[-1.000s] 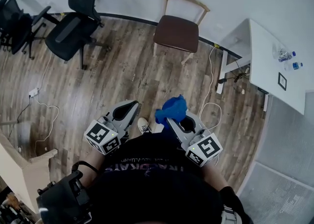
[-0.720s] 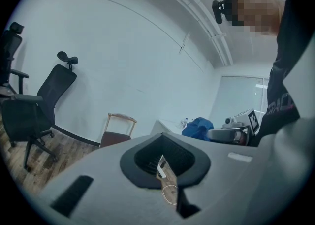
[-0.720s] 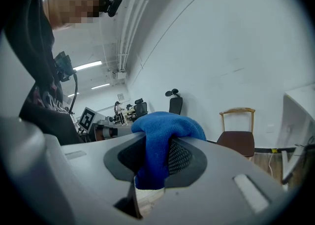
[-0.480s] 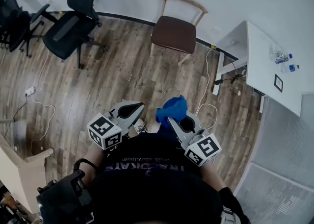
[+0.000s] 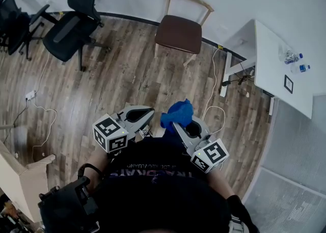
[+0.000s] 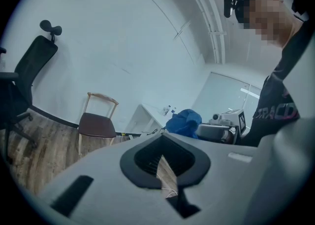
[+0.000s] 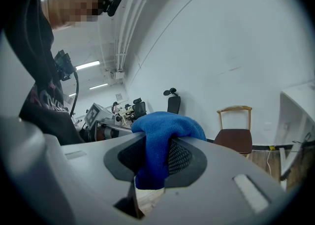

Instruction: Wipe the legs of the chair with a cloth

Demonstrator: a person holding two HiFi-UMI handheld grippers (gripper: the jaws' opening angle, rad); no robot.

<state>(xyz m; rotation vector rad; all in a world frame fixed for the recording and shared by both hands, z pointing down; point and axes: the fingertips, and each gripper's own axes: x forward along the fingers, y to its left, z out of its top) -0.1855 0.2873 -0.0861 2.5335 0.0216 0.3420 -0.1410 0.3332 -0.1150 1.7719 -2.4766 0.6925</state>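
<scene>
Wooden floor [image 5: 117,84]: an open stretch lay between the person and the chair.
Chair [image 5: 179,32]: brown seat, stood against the wall, well apart from both tongs; its legs were seemingly not yet wiped.
Left tongs [image 5: 148,115]: pressed together, empty, held close to the body.
Right tongs [image 5: 175,124]: pinched the cloth.
Cloth [image 5: 177,113]: blue, bunched over the tips, presumably carried ready for wiping.

The person wears a black T-shirt [image 5: 163,181] with pale lettering across the chest and a small black head-mounted camera [image 7: 114,3]. The left gripper [image 5: 148,113] and right gripper [image 5: 178,126] are pale grey wedge-shaped shells with black ribbed pads [image 6: 140,157] inside the jaws. Each carries a white cube [image 5: 109,132] printed with black square markers.
</scene>
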